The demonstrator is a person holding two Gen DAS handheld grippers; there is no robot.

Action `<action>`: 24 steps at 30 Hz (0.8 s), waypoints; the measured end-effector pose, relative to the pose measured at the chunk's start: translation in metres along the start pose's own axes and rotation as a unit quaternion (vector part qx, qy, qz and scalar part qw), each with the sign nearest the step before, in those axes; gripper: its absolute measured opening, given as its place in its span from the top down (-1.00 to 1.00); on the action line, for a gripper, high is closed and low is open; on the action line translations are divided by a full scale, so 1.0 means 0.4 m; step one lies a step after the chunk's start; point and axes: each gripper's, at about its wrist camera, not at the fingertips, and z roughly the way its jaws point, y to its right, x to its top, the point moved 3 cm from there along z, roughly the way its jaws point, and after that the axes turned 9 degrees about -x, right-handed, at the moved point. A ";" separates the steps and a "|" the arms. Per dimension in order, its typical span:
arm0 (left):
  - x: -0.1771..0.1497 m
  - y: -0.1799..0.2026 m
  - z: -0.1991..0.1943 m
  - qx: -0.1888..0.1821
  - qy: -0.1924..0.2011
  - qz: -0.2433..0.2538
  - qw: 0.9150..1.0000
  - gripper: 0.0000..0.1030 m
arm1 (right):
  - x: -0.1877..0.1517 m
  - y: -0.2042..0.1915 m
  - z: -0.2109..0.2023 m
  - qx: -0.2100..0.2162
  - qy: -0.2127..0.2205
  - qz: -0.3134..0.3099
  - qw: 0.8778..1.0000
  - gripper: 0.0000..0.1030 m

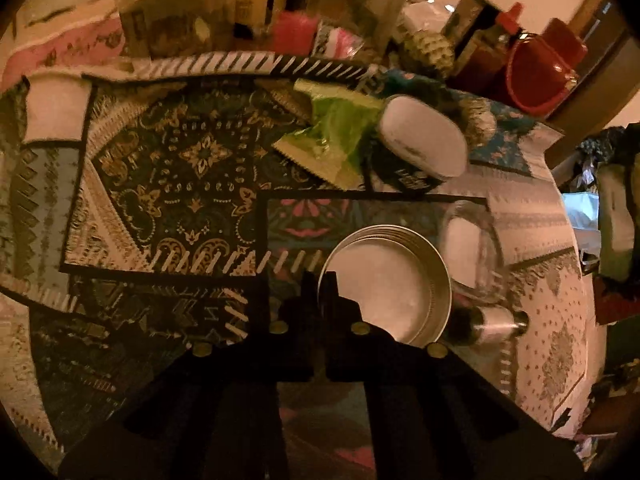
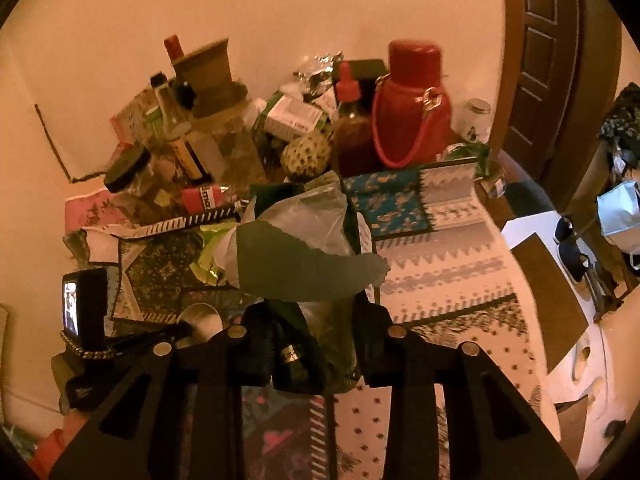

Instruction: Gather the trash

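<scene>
In the left wrist view my left gripper (image 1: 320, 290) is shut, its dark fingertips pinching the near-left rim of a round metal dish (image 1: 392, 280) on the patterned tablecloth. Further back lie a crumpled green wrapper (image 1: 332, 136) and, beside it, a dark cup (image 1: 424, 140) on its side with a white mouth. In the right wrist view my right gripper (image 2: 314, 336) is shut on a dark green packet (image 2: 304, 264) with crumpled clear plastic and a torn flap, held above the table. The metal dish (image 2: 204, 314) shows at lower left.
A glass jar (image 1: 472, 248) and a small bottle on its side (image 1: 492, 320) sit right of the dish. Bottles, boxes and a red flask (image 2: 412, 108) crowd the back of the table by the wall. The table edge (image 2: 516, 280) drops off at right, near a door (image 2: 552, 60).
</scene>
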 end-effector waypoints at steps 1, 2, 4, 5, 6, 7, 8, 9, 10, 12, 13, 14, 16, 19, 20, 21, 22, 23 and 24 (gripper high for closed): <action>-0.002 0.013 -0.021 0.004 0.007 0.005 1.000 0.98 | -0.001 0.012 -0.017 0.003 0.003 0.002 1.000 0.46; -0.001 0.025 -0.042 0.004 0.015 0.008 1.000 0.98 | -0.003 0.018 -0.030 0.005 0.006 0.003 1.000 0.46; 0.001 0.057 -0.103 0.003 0.039 0.017 0.999 0.98 | -0.004 0.036 -0.065 0.009 0.016 0.005 1.000 0.47; 0.003 0.073 -0.130 0.006 0.051 0.022 0.998 0.98 | -0.004 0.044 -0.080 0.011 0.021 0.005 1.000 0.47; 0.004 0.089 -0.160 0.008 0.063 0.026 0.998 0.98 | -0.003 0.056 -0.104 0.015 0.028 0.007 0.999 0.47; 0.004 0.111 -0.199 0.009 0.079 0.031 0.996 0.98 | -0.003 0.066 -0.121 0.018 0.033 0.007 0.999 0.47; 0.006 0.129 -0.225 0.009 0.092 0.032 0.995 0.98 | -0.003 0.079 -0.147 0.022 0.041 0.009 0.999 0.47; 0.004 0.147 -0.258 0.008 0.105 0.033 0.994 0.98 | -0.003 0.090 -0.173 0.026 0.049 0.010 0.998 0.47; 0.003 0.168 -0.293 0.006 0.120 0.035 0.992 0.98 | -0.005 0.102 -0.191 0.029 0.055 0.009 0.998 0.47; -0.004 0.207 -0.348 0.008 0.143 0.040 0.989 0.98 | -0.006 0.123 -0.238 0.036 0.071 0.006 0.997 0.47; -0.014 0.231 -0.384 0.010 0.158 0.043 0.987 0.98 | -0.008 0.135 -0.268 0.042 0.081 0.003 0.996 0.47; -0.023 0.254 -0.413 0.010 0.170 0.045 0.984 0.98 | -0.011 0.143 -0.288 0.046 0.087 -0.001 0.995 0.47; -0.055 0.297 -0.472 0.010 0.194 0.045 0.980 0.98 | -0.017 0.160 -0.334 0.055 0.102 -0.012 0.993 0.47; -0.111 0.361 -0.553 0.007 0.228 0.041 0.973 0.98 | -0.027 0.181 -0.396 0.067 0.124 -0.034 0.989 0.47; -0.129 0.381 -0.578 0.002 0.238 0.038 0.971 0.98 | -0.031 0.187 -0.415 0.070 0.131 -0.040 0.988 0.47; -0.149 0.401 -0.605 -0.002 0.249 0.037 0.968 0.98 | -0.036 0.193 -0.434 0.074 0.138 -0.045 0.987 0.47; -0.171 0.426 -0.637 0.002 0.263 0.038 0.964 0.98 | -0.040 0.200 -0.453 0.080 0.143 -0.048 0.985 0.47; -0.189 0.444 -0.661 0.008 0.274 0.042 0.961 0.98 | -0.044 0.206 -0.471 0.087 0.148 -0.051 0.984 0.47; -0.208 0.463 -0.686 0.017 0.285 0.048 0.957 0.98 | -0.047 0.210 -0.484 0.092 0.152 -0.054 0.983 0.47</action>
